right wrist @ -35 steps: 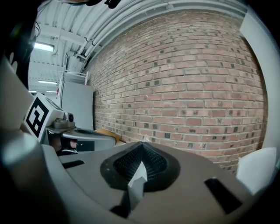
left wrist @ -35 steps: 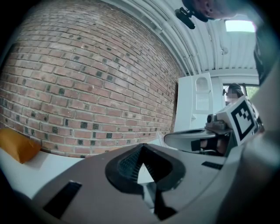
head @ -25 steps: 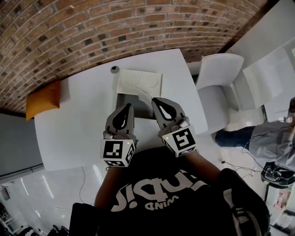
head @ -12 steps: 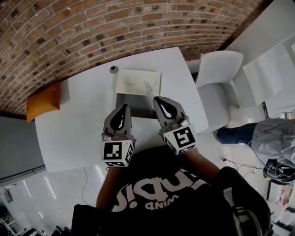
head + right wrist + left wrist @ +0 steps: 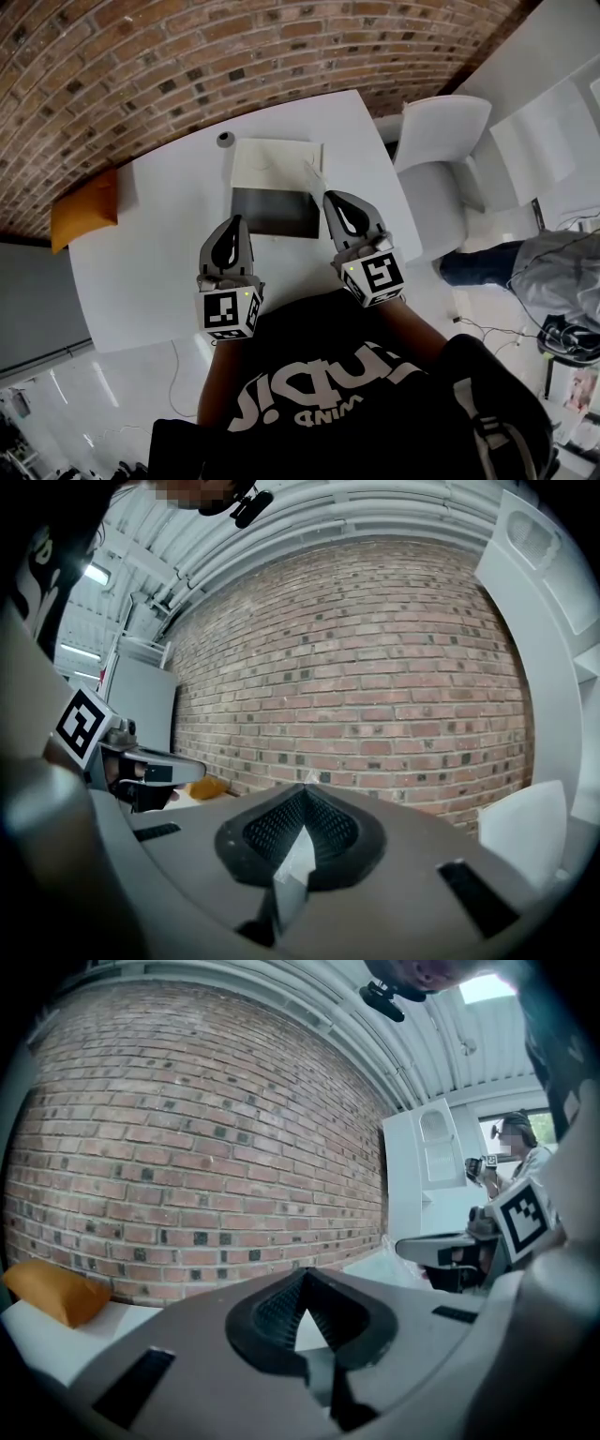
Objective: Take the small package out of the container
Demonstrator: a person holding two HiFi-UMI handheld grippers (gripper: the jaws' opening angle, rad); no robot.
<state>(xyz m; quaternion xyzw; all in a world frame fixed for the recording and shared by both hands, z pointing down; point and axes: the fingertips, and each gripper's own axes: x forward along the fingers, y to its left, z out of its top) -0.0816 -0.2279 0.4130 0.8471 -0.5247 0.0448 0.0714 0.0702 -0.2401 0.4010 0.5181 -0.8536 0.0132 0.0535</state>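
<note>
Lifting the small package [image 5: 312, 174] out of the container [image 5: 274, 214] looked like the step in hand, and it seemed almost done. The right gripper [image 5: 329, 196] was shut tight on the package, which was thin and white. In the right gripper view the package stood pinched between the two jaws. From the head view it stuck out past the gripper's tip, up by the far right corner of the container, next to the white flap [image 5: 272, 161]. I could not tell if it was all the way clear of the box.

Next, I think the package had to be carried off to the side, put down on the white table [image 5: 141, 253], and then let go. A soft, steady grip would matter, as the package looked thin and bendy.

Both grippers were held out in front of the person, pointing away toward the brick wall [image 5: 187, 56]. The left gripper [image 5: 231, 222] was by the near left side of the container, not touching it. Its jaws were together, with nothing that I could see in them.
</note>
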